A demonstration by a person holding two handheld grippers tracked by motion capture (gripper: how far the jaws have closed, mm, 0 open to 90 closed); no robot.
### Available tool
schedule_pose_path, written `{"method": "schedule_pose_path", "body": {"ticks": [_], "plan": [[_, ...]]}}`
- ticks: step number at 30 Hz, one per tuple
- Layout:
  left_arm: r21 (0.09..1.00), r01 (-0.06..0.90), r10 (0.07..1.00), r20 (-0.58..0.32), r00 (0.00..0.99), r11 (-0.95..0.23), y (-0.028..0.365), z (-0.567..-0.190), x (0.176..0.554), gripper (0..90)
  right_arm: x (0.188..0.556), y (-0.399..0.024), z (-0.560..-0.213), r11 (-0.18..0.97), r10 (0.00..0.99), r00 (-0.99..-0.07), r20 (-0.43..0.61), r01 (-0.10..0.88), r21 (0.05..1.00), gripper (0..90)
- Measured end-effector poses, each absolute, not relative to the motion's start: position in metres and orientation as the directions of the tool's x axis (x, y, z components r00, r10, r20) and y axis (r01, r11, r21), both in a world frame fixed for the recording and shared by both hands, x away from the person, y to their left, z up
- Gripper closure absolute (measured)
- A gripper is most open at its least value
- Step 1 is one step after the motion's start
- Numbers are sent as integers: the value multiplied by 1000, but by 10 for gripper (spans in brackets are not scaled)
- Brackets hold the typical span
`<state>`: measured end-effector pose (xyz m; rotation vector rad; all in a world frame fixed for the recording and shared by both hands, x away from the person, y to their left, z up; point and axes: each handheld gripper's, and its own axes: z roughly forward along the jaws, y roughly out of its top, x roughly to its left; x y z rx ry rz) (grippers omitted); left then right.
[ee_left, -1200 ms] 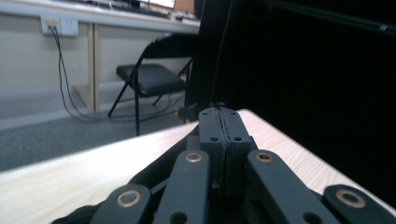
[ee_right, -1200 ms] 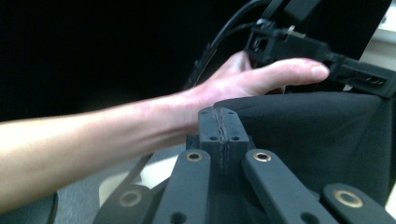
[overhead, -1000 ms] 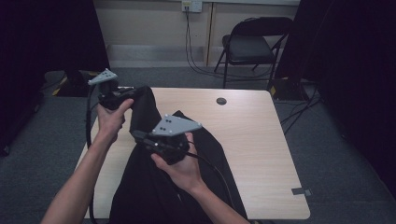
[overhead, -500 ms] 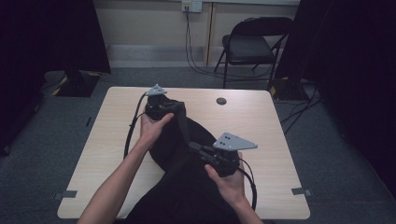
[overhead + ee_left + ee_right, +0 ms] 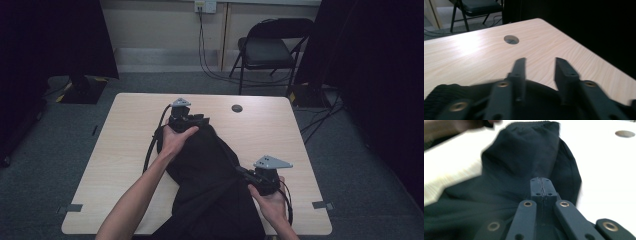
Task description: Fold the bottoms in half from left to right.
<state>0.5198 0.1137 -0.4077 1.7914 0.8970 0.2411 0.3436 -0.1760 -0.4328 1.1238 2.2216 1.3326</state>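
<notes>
Black cloth (image 5: 210, 170) lies across the table (image 5: 115, 150). Left gripper (image 5: 540, 67) has just been opening, nothing between its jaws; right gripper (image 5: 541, 185) is clamped tight, pinching the cloth.

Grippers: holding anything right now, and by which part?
Left gripper: open, nothing between jaws. Right gripper: jaws shut over the black garment; whether they pinch cloth can't be told.

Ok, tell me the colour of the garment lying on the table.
Plain black, no pattern; the garment shows best in the high view, against the light wood table.
</notes>
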Motion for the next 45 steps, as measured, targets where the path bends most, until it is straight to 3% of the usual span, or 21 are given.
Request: {"method": "schedule_pose_path", "body": {"ticks": [2,5,13,14,15,16,20,24,28,32,37,44,45], "plan": [[883,441,685,-223,693,-159,121,-405,511,493,345,-183,-448,296,779,-620,92,494,818,893],[873,451,694,-206,690,-189,137,-413,496,487,350,-191,-454,287,793,-598,117,536,794,891],[839,475,682,-185,708,-265,177,-437,459,614,343,-202,-447,300,825,-562,58,524,797,811],[838,477,672,-194,714,-264,181,-439,453,666,338,-203,-445,296,838,-545,39,512,807,750],[835,474,671,-185,718,-278,184,-442,448,666,338,-203,-445,296,838,-545,39,512,807,750],[829,480,667,-186,722,-288,187,-445,442,716,335,-202,-443,285,826,-560,59,507,814,747],[791,511,635,-211,743,-336,186,-462,418,754,335,-175,-444,337,772,-633,55,482,809,729],[743,522,615,-191,765,-419,177,-481,405,706,339,-137,-451,384,688,-720,92,469,795,724],[720,499,626,-117,771,-481,170,-494,402,650,340,-110,-463,459,636,-768,78,458,762,720],[722,474,651,-44,758,-503,168,-494,408,722,343,-89,-476,510,602,-794,78,458,728,694],[721,491,699,-15,715,-488,170,-494,435,766,358,-71,-491,536,613,-786,76,484,692,654],[729,520,761,2,648,-445,179,-495,485,779,392,-43,-495,512,633,-773,52,468,720,637],[725,530,765,-8,644,-439,179,-495,491,778,398,-38,-495,514,636,-770,52,472,716,594]]}}
